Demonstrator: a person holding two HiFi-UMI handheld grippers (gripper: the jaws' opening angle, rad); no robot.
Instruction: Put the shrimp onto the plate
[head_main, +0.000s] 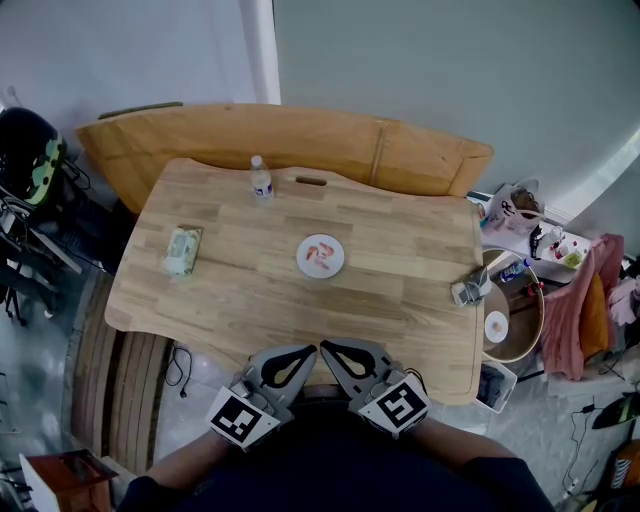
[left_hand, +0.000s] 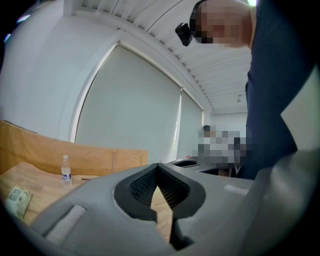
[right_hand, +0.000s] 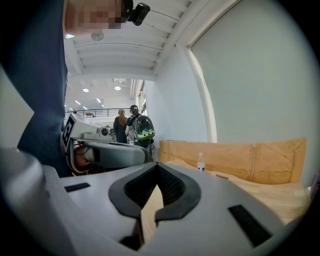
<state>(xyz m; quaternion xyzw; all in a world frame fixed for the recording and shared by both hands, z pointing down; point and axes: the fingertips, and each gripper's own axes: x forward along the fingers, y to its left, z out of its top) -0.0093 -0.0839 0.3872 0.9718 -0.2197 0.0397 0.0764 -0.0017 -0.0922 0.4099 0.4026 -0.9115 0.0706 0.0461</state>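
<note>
A small white plate (head_main: 302, 258) sits at the middle of the wooden table (head_main: 400, 280), with pink-orange shrimp (head_main: 321, 253) lying on it. Both grippers hang low at the table's near edge, close to the person's body, tips almost touching each other. My left gripper (head_main: 307, 352) is shut, with nothing between its pads. My right gripper (head_main: 329, 348) is shut and empty too. In the left gripper view the left gripper (left_hand: 158, 166) points up past the table. The right gripper view shows the right gripper (right_hand: 157, 166) the same way. Neither gripper view shows the plate.
A water bottle (head_main: 261, 179) stands at the table's far edge, and a packet of wipes (head_main: 182, 250) lies at the left. A small grey object (head_main: 470, 290) rests at the right edge. A round side table (head_main: 528, 335) with clutter stands to the right. A wooden board (head_main: 300, 135) leans behind the table.
</note>
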